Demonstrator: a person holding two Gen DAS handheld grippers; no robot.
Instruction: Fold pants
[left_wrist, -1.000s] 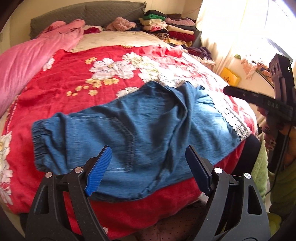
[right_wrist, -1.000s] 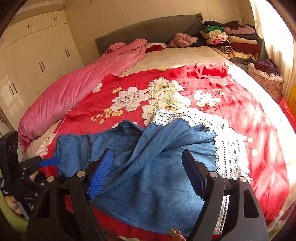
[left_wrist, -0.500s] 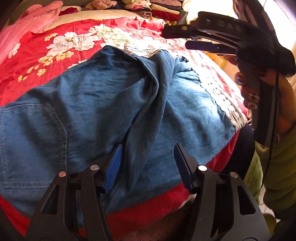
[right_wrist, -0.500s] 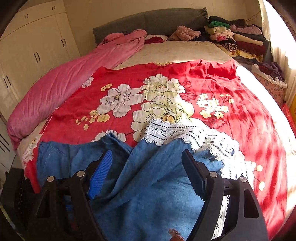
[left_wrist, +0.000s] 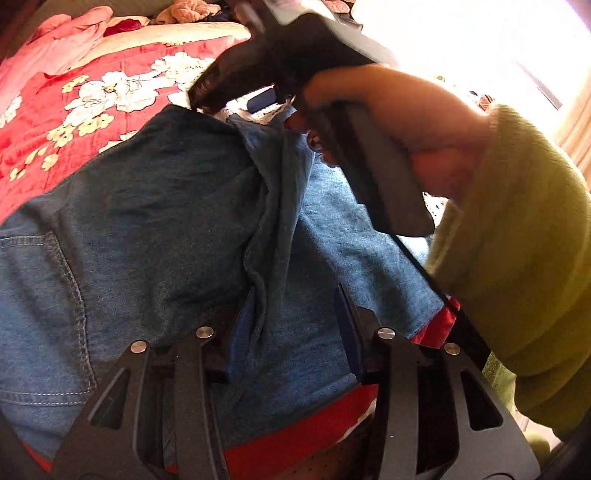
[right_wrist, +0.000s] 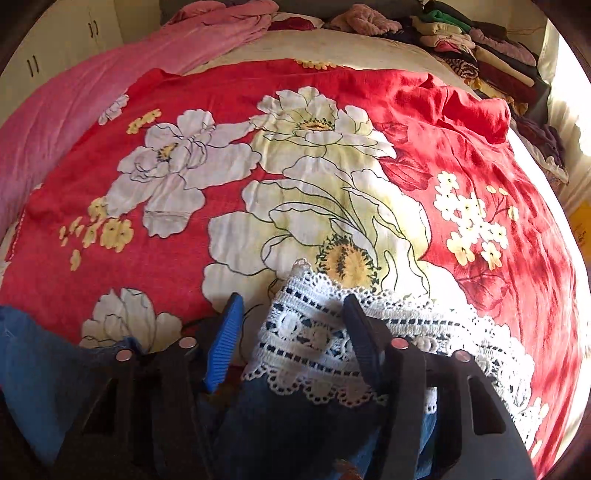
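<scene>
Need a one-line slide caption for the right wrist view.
Right gripper, open, straddles the lace hem of the jeans on a red floral bedspread.

The right gripper, held close before the left wrist camera, was blurred, and a hand covered its handle. It hid the lace hem of the pants, whose waist ran off the left edge. In the right wrist view, whether either finger touched the lace could not be told.
</scene>
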